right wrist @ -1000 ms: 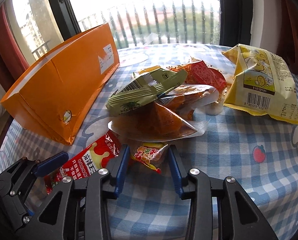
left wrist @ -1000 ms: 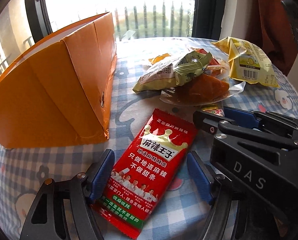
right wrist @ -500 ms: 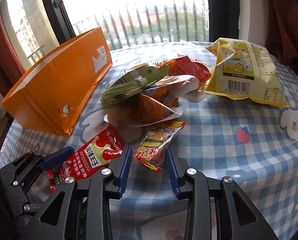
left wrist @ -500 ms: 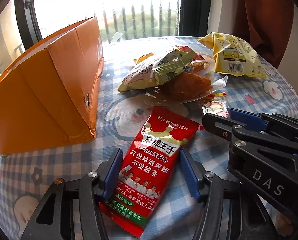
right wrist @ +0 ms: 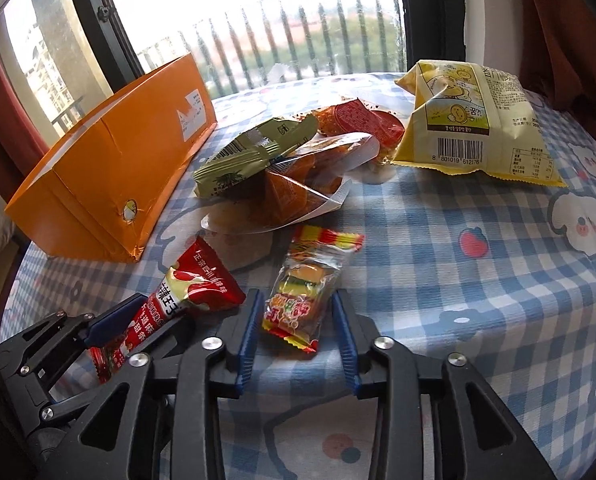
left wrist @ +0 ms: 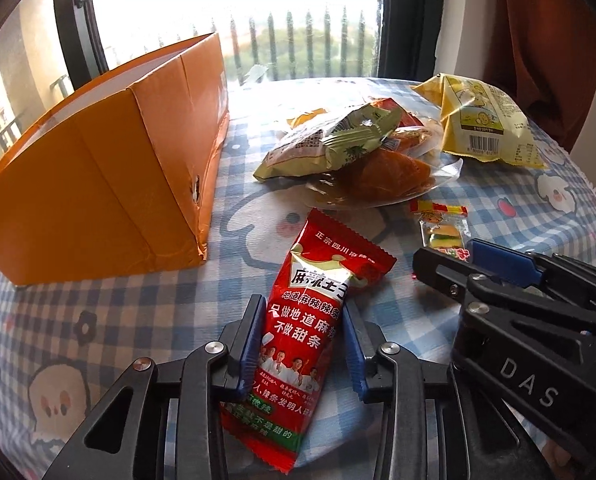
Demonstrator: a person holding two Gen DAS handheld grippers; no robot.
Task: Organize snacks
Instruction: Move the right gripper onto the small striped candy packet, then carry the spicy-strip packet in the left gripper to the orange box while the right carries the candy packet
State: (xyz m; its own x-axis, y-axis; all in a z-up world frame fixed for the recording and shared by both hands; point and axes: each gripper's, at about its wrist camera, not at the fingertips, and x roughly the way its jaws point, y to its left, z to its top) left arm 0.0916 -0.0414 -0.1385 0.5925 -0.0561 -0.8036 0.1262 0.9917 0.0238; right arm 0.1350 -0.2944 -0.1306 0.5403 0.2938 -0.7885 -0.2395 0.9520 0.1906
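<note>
While angled down, left tongs (left wrist: 300, 354) pinching red packet (left wrist: 310, 320), right tongs (right wrist: 296, 338) opening around candy packet (right wrist: 302, 292).

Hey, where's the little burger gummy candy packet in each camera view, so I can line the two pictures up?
Left wrist view: the gummy packet lies right of centre on the checked cloth, just beyond the right gripper.
Right wrist view: the gummy packet is at lower centre, between the right gripper's opening fingers, pads not pressing it.
Shared landmark: the orange box stands at the left in both views.
</note>
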